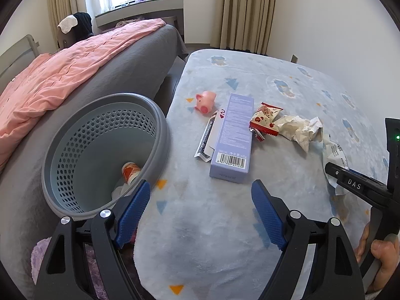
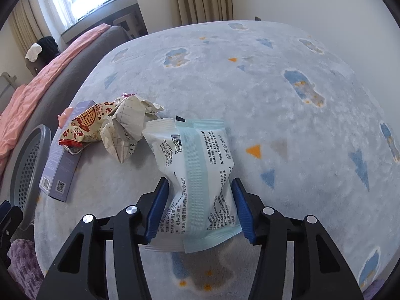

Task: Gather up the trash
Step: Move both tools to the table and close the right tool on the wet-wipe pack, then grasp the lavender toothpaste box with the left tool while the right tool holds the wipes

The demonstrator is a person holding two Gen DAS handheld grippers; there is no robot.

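Right claw point(image 2: 200, 207), lower centre of its wrist view, is clamped on a white-and-teal wrapper point(image 2: 197, 175) — both blue pads press the pack's sides, which buckle inward. Left claw point(image 1: 200, 217) stands apart over the blue patterned blanket point(image 1: 275, 82), nothing between its pads. Grey perforated basket point(image 1: 160, 125) sits at left of the left view with a small cup point(image 1: 131, 172) inside. Purple box point(image 1: 233, 135), red snack wrapper point(image 1: 265, 120), crumpled paper point(image 1: 297, 130) and pink pig toy point(image 1: 205, 101) lie mid-frame on the blanket.
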